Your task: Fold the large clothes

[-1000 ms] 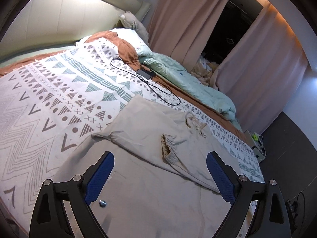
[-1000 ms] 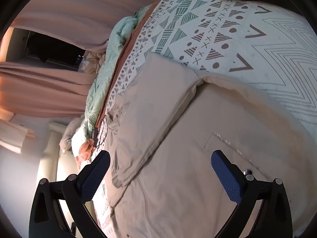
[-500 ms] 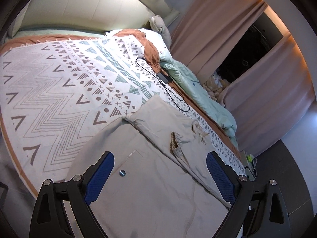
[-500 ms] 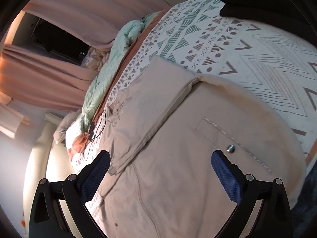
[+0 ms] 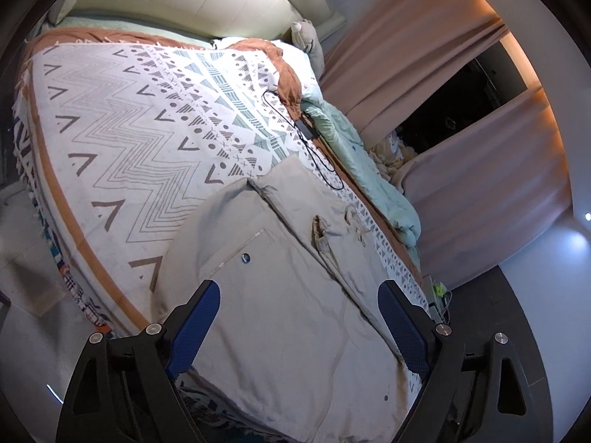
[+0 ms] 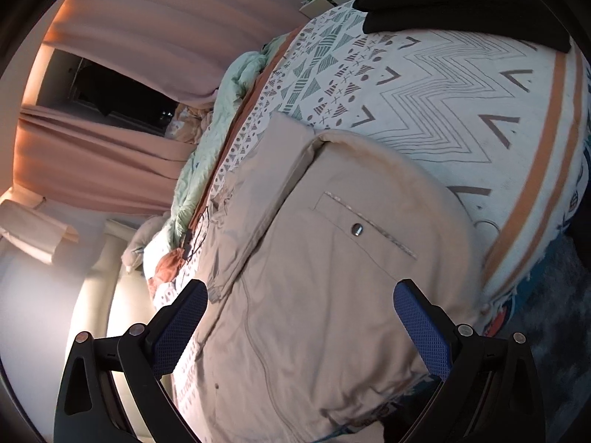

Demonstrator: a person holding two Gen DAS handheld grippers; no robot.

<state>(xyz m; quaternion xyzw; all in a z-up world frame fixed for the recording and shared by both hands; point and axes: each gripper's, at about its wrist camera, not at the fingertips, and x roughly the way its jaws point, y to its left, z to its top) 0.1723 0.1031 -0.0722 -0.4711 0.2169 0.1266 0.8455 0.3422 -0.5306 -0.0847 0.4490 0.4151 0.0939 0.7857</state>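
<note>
A matt beige cloth garment, softly creased, lies on the bed's woven, patterned bedspread; a shiny metal snap glints at its stitched pocket flap. Beside the bedspread, a pale green quilt looks smooth and faintly satiny. Each gripper's pads are blue, diamond-textured rubber on matt black plastic arms with bright metal screws.

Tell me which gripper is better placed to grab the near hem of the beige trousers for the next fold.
Probably the left gripper: open, empty, with the beige trousers' near hem between its fingers. The right gripper sits over mid-cloth.
</note>
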